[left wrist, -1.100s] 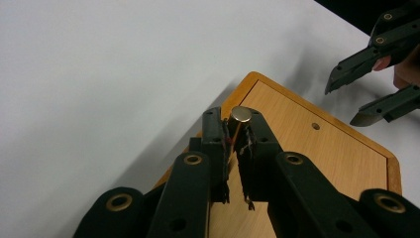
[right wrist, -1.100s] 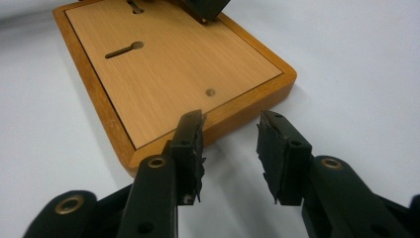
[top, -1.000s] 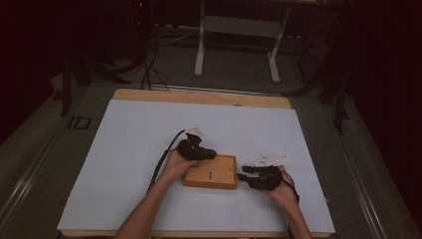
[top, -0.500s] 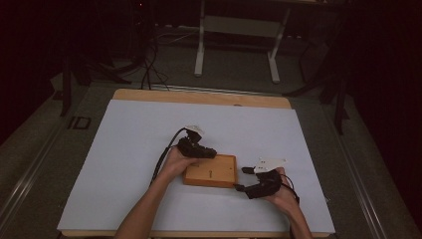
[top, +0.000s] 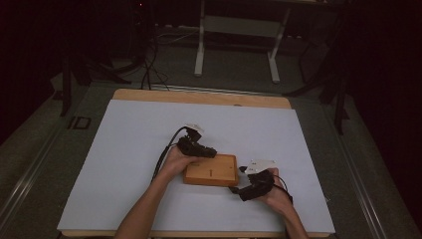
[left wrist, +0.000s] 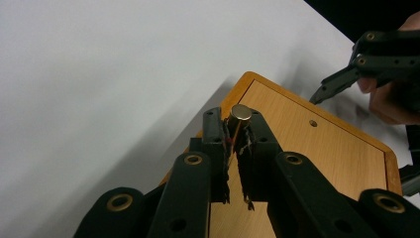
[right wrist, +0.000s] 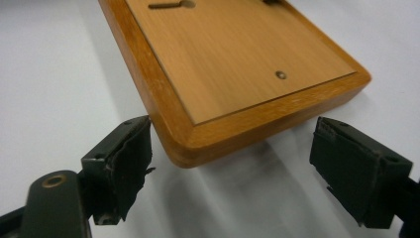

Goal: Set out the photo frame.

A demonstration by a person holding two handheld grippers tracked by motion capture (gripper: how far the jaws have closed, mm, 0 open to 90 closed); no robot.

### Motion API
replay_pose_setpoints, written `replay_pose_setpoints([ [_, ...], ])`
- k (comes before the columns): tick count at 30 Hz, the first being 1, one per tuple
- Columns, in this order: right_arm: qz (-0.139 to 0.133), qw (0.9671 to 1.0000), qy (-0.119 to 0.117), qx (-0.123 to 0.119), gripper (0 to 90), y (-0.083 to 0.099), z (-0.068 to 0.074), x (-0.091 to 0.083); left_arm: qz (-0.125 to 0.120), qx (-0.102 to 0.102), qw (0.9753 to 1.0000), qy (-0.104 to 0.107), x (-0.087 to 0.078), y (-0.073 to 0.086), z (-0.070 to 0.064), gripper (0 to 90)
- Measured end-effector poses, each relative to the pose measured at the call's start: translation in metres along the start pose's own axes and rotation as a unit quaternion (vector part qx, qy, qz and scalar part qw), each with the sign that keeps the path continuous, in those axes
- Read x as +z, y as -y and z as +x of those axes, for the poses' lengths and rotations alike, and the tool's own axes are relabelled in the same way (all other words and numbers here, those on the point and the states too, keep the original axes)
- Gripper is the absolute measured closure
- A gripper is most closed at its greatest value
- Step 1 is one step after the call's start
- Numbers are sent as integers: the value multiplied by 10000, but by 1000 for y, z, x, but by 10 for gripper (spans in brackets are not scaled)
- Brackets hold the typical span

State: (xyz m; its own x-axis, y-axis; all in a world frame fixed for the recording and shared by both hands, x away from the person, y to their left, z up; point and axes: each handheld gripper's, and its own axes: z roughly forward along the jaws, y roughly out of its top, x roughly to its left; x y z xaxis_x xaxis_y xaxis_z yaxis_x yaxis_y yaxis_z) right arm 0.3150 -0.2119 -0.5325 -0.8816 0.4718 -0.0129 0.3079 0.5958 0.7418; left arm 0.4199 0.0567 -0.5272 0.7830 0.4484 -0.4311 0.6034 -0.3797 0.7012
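Lying between wide-spread right hand-held gripper [right wrist: 230, 168] jaws: wooden board [right wrist: 237, 64] corner.

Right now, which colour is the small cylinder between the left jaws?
Brass-gold metal cylinder, clearest in the left gripper view.

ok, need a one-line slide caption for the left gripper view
Left gripper shut on a small metal cylinder above a wooden board's corner.
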Motion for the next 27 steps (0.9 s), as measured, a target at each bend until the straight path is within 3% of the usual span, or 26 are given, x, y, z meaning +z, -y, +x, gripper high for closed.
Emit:
replay_pose_setpoints([
  [2, 86, 9998, 137, -80, 161, 0, 2, 4, 40, 23, 10000, -4, 0, -1, 0, 836],
  [10, 135, 9991, 328, -214, 154, -2, 3, 13, 50, 20, 10000, 59, 0, -1, 2, 835],
  [27, -38, 9959, 838, -326, 164, -7, 1, 15, 76, 134, 9999, 5, 1, -5, 5, 849],
])
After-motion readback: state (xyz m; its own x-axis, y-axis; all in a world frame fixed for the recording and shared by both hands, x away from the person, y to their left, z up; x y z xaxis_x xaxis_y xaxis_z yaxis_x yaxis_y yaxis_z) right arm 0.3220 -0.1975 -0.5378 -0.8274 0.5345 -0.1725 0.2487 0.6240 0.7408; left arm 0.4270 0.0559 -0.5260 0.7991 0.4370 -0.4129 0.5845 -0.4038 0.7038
